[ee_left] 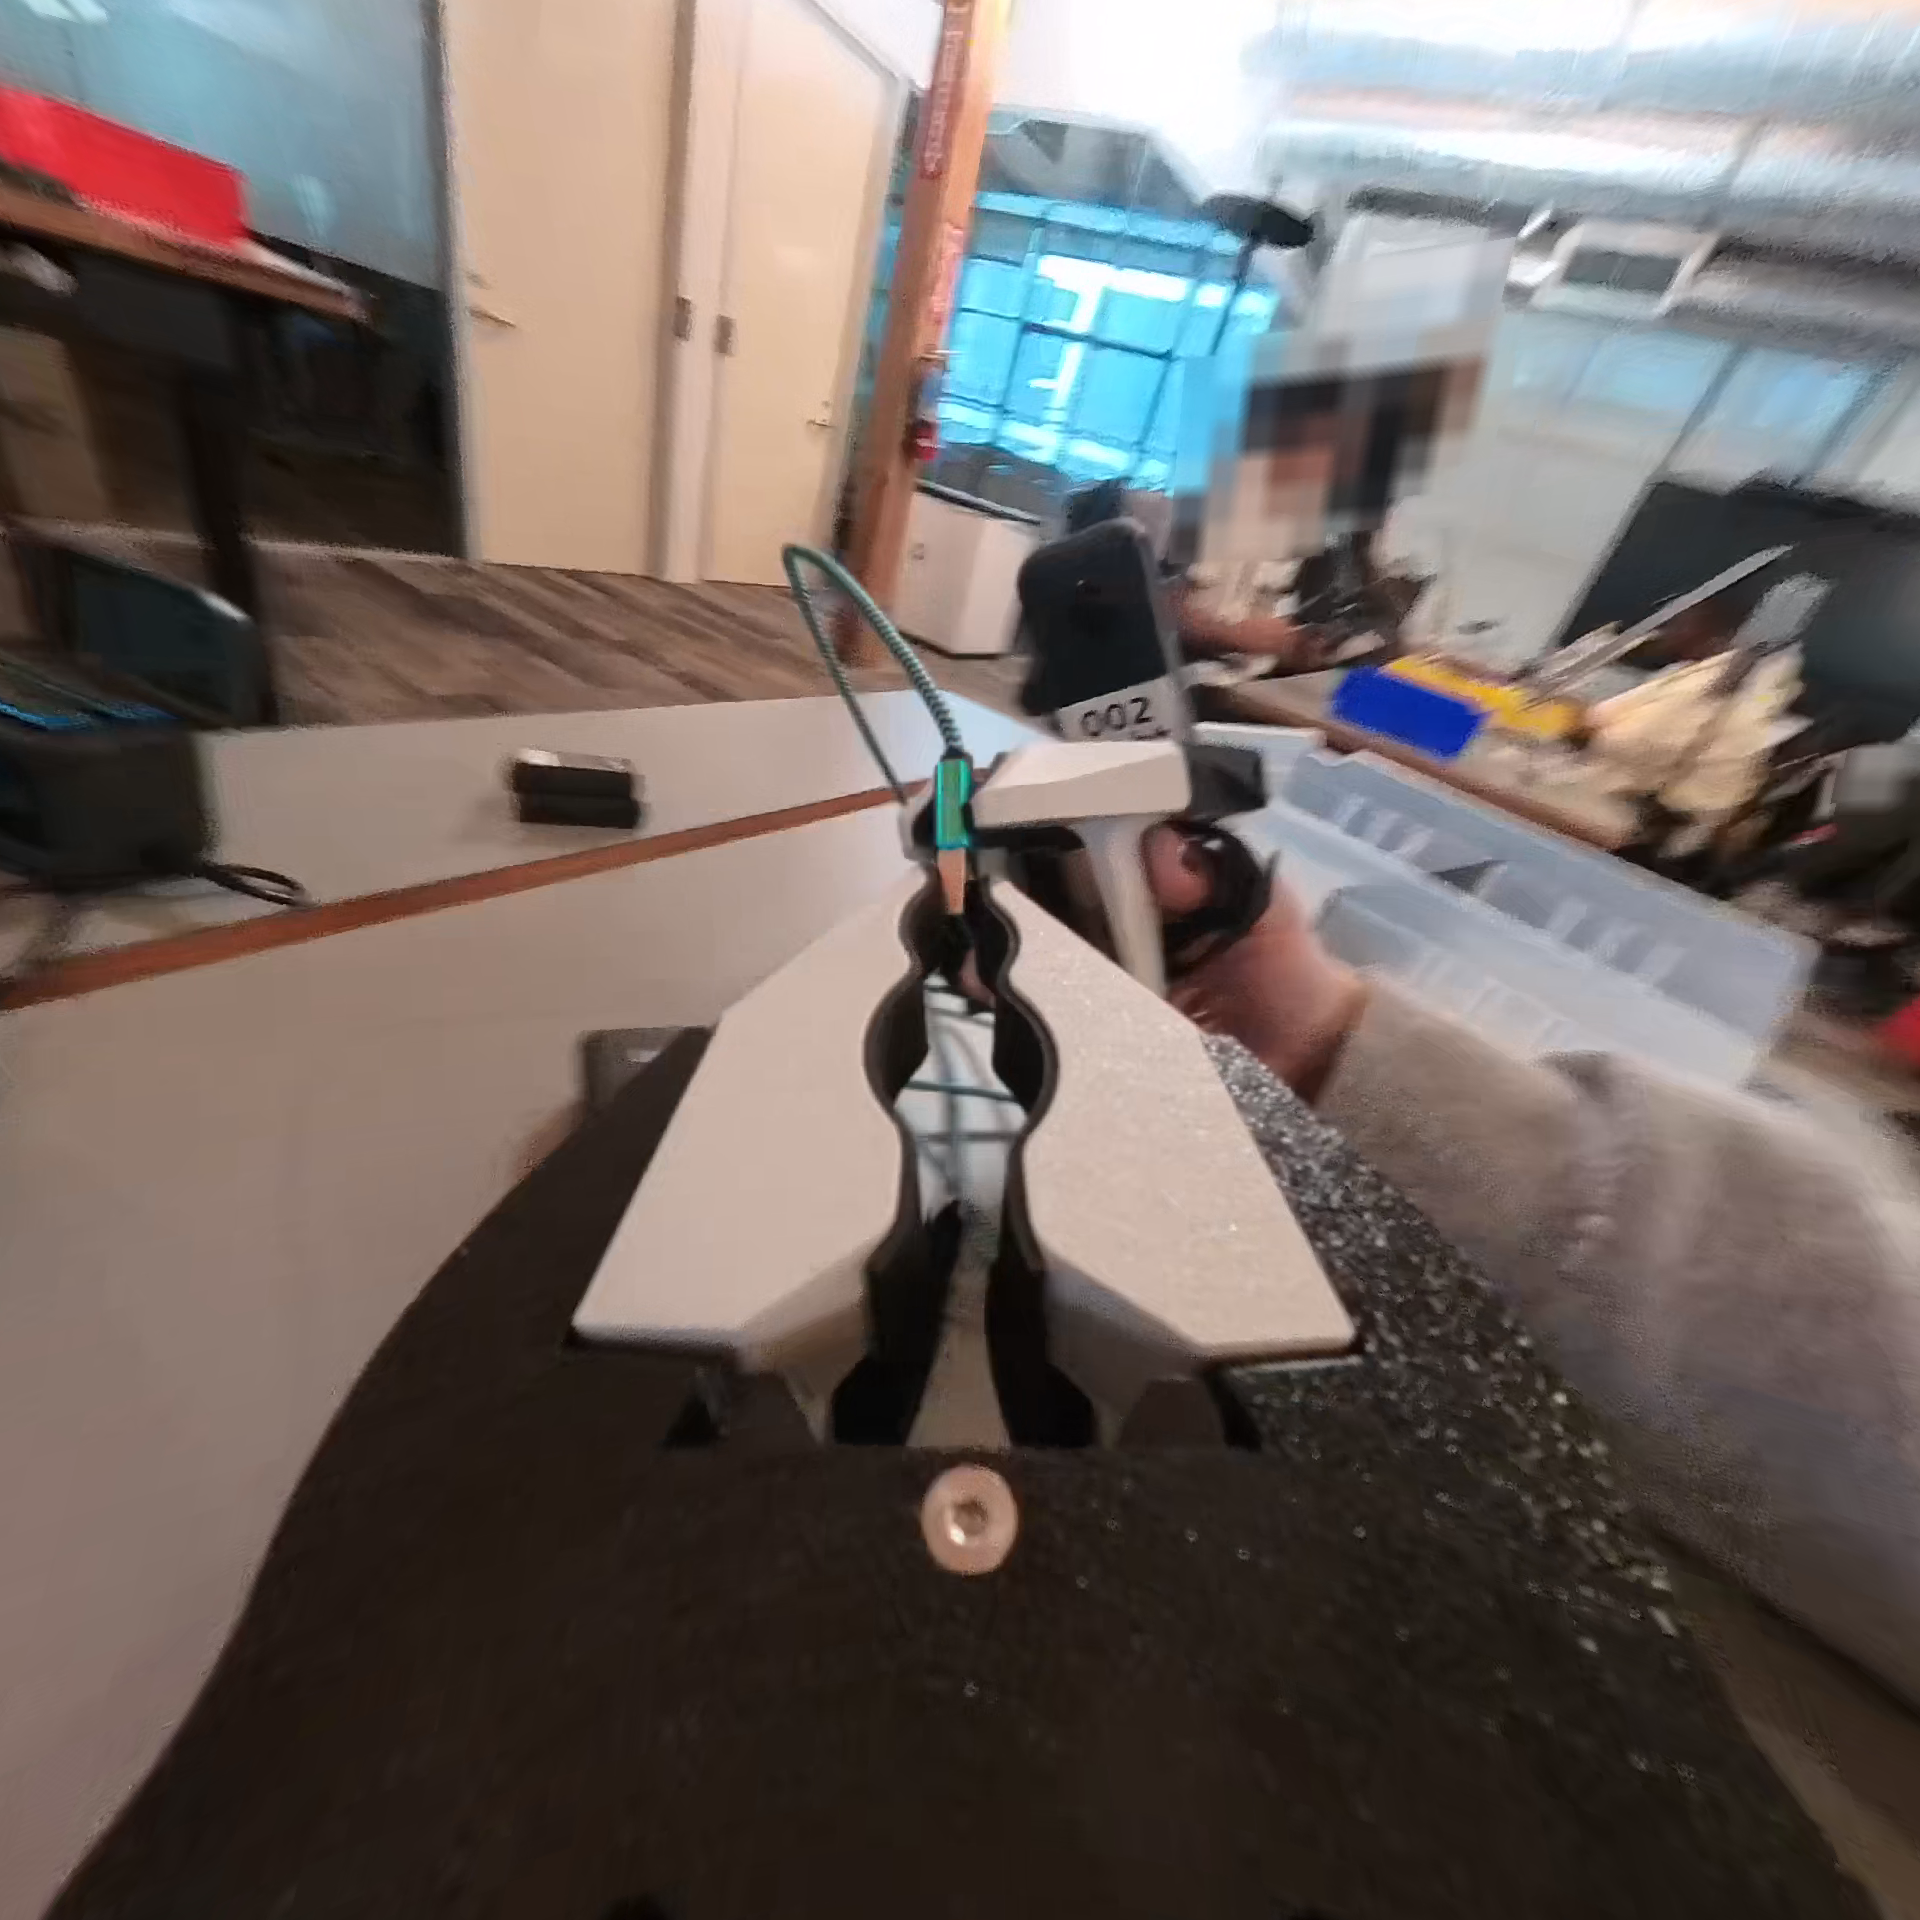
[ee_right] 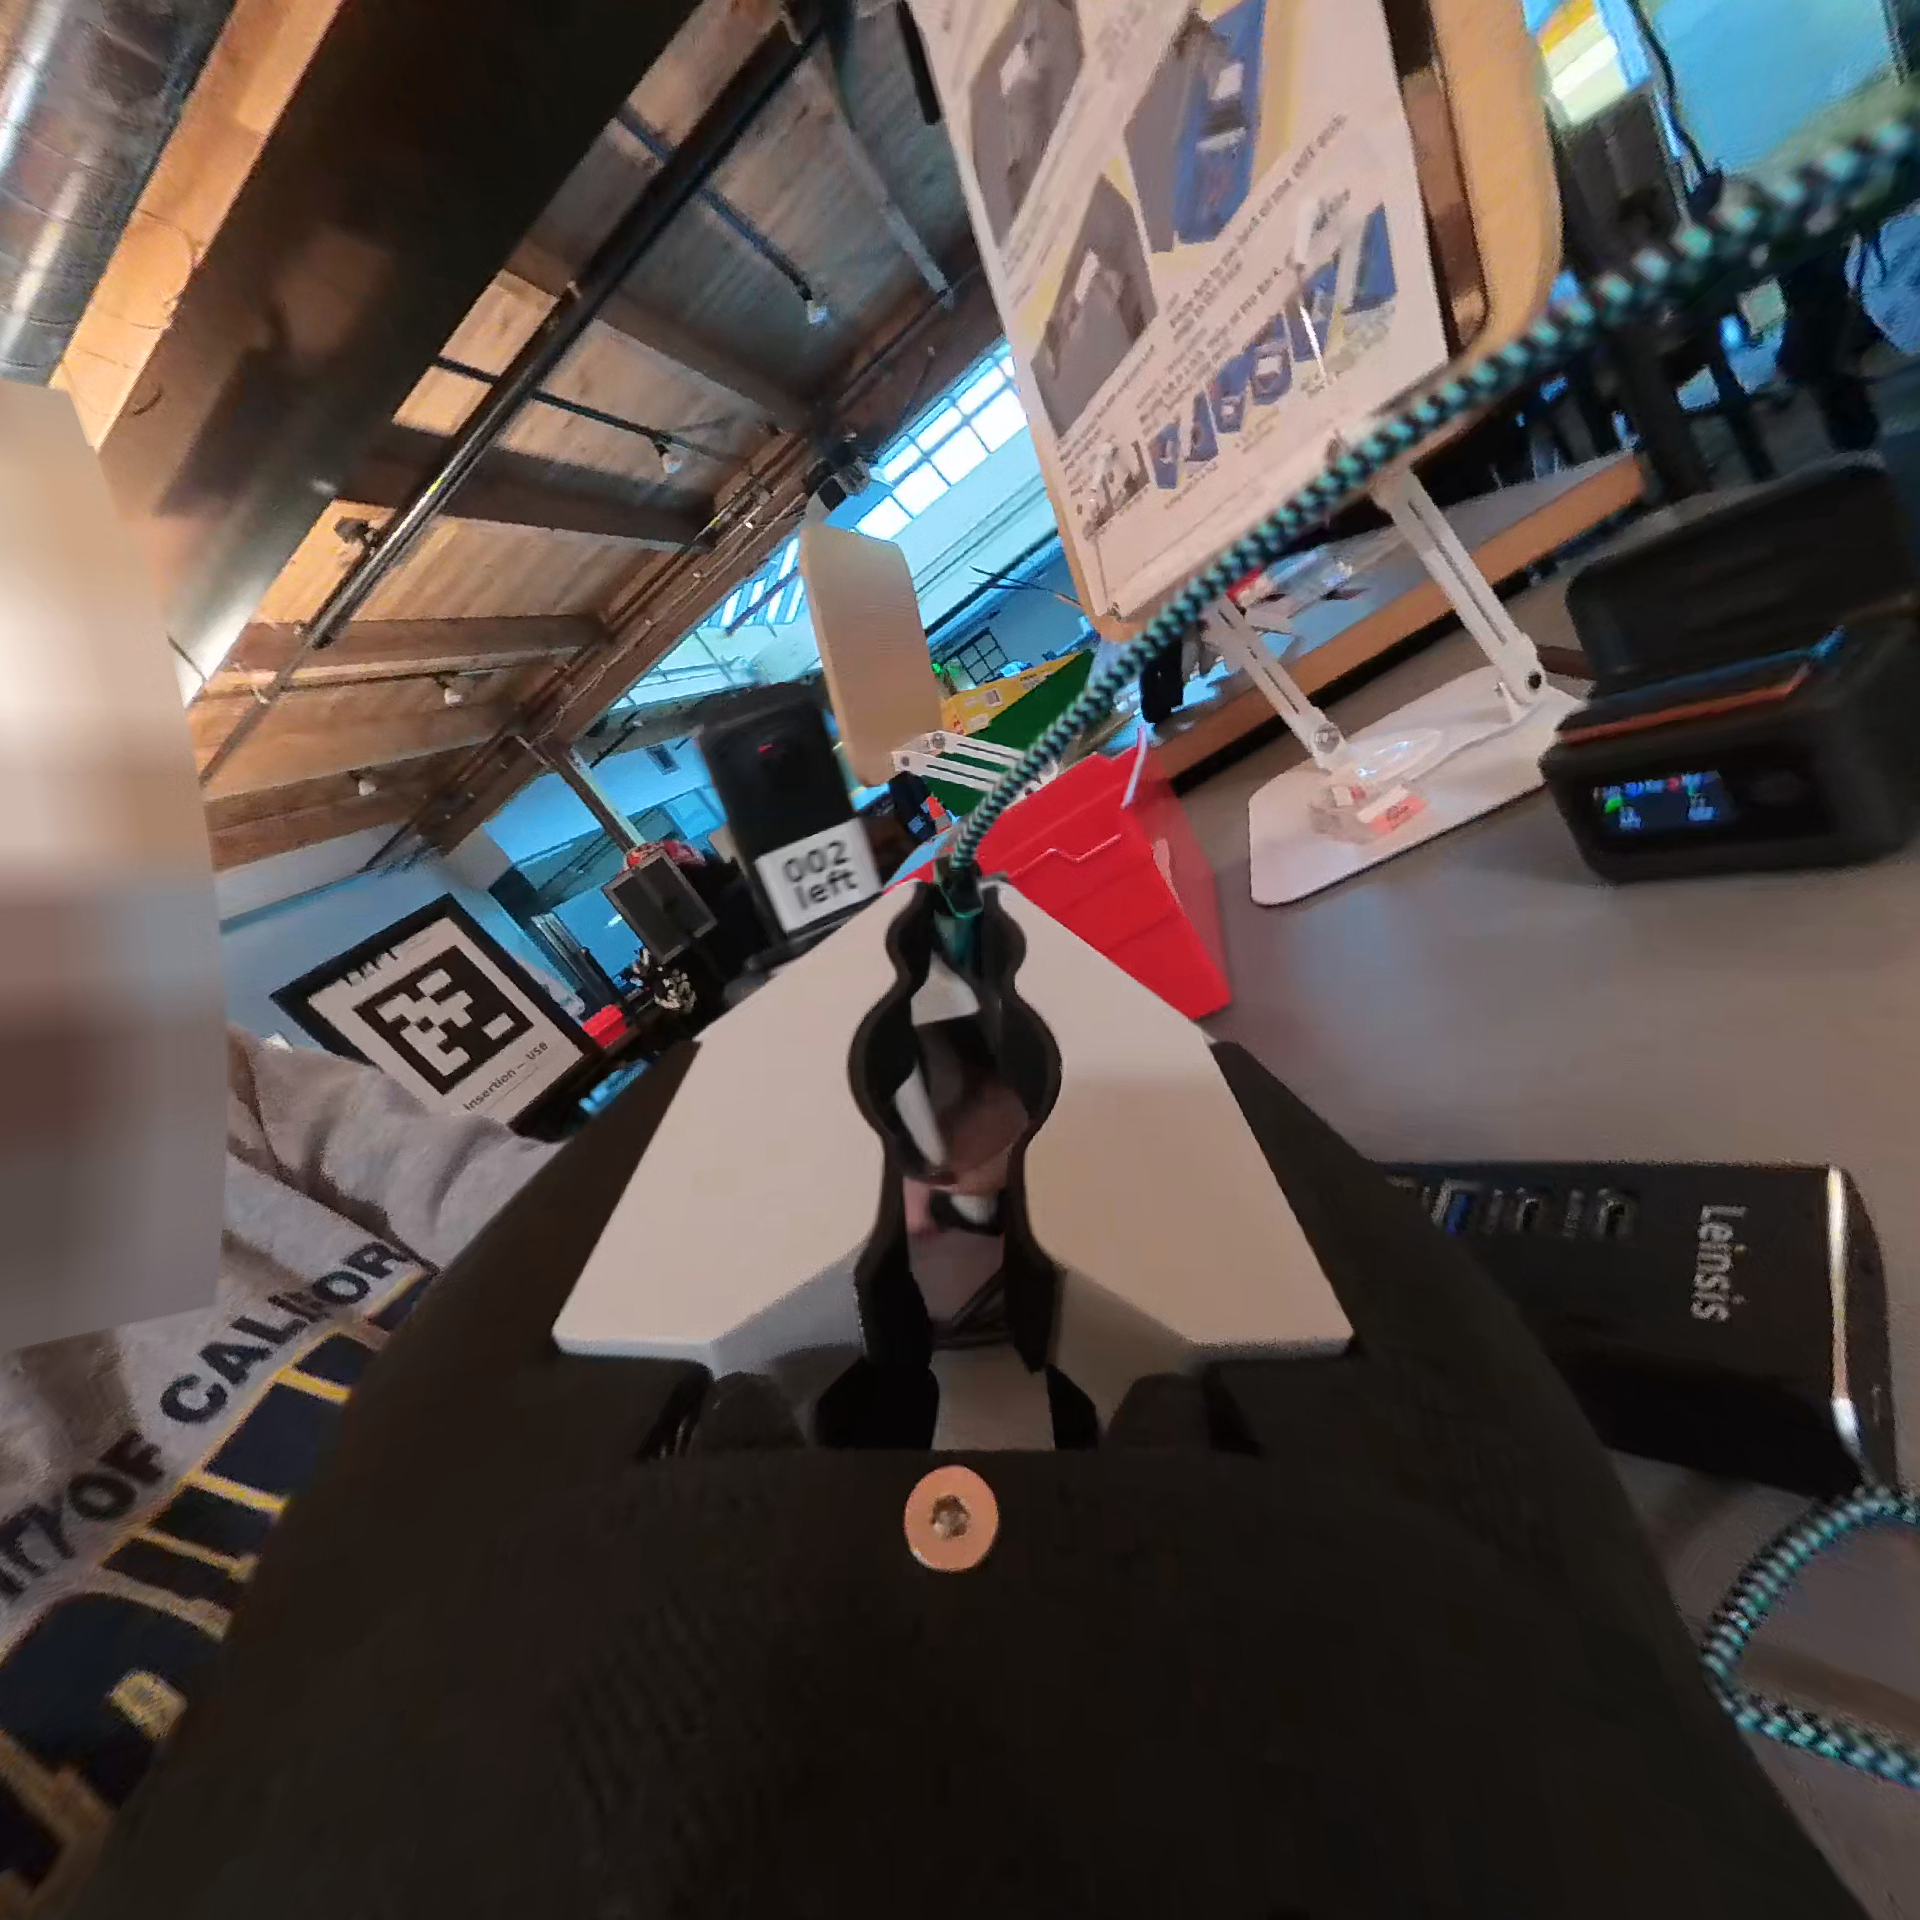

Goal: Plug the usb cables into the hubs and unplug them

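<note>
A teal-and-black braided USB cable [ee_right: 1247, 540] ends in a green plug [ee_left: 954, 816]. My right gripper [ee_right: 958, 909] is shut on the plug body, held in the air, with the cable arching away up and to the right. In the left wrist view the right gripper [ee_left: 940, 823] shows side-on, just ahead of my left gripper [ee_left: 951, 914]. The left gripper is closed on the plug's bare metal end [ee_left: 951, 883]. A black USB hub [ee_right: 1662, 1309] lies on the grey table at lower right, its port row facing away, apart from both grippers.
A red bin [ee_right: 1122, 894], a white stand [ee_right: 1403, 769] holding a board, and a black device with a small screen [ee_right: 1714, 790] sit on the table. Two flat black boxes [ee_left: 575, 790] lie on the far table. A clear plastic organiser [ee_left: 1558, 914] stands right. A grey sleeve [ee_left: 1558, 1247] holds the right gripper.
</note>
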`<state>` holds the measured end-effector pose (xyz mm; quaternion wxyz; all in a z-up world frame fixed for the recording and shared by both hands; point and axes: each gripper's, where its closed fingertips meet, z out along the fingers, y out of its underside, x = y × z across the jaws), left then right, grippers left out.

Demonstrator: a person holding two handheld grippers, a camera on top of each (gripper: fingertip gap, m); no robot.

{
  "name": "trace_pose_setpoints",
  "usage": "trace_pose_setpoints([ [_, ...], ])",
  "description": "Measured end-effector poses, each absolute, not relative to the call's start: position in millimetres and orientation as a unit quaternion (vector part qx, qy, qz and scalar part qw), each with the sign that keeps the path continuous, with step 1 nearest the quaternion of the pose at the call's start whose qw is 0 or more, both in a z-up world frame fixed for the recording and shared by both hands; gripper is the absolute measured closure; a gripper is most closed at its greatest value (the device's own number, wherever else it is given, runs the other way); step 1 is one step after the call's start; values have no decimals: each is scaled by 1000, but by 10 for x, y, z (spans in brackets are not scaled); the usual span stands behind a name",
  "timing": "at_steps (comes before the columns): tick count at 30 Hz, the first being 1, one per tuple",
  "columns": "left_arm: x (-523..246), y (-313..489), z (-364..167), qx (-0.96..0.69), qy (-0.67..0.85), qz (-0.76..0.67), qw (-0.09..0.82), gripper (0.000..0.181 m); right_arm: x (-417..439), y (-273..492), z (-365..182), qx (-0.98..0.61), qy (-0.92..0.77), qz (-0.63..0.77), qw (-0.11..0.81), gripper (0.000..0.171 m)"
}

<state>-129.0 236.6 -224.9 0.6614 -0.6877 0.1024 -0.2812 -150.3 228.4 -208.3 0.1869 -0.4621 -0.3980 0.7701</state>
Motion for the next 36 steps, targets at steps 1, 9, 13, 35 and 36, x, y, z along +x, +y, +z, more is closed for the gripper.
trace_pose_setpoints([
  [1, -1344, 2377, -2266, -694, 117, -223, 675, 179, -1534, 2295, -2096, -478, -388, 770, 169, 162],
  [9, -1774, 2391, -2345, -631, 315, 434, 561, 179, -1763, 2391, -2251, -612, -279, 737, 69, 161],
  [13, -1728, 2396, -2336, -593, 346, 515, 512, 179, -1744, 2381, -2280, -621, -258, 739, 38, 162],
  [35, -1648, 2076, -3448, -891, 156, -8, 426, 114, -1787, 2688, -3117, -661, -584, 338, 327, 166],
  [36, -1657, 2079, -3449, -892, 155, -3, 424, 115, -1793, 2697, -3142, -665, -586, 329, 325, 166],
])
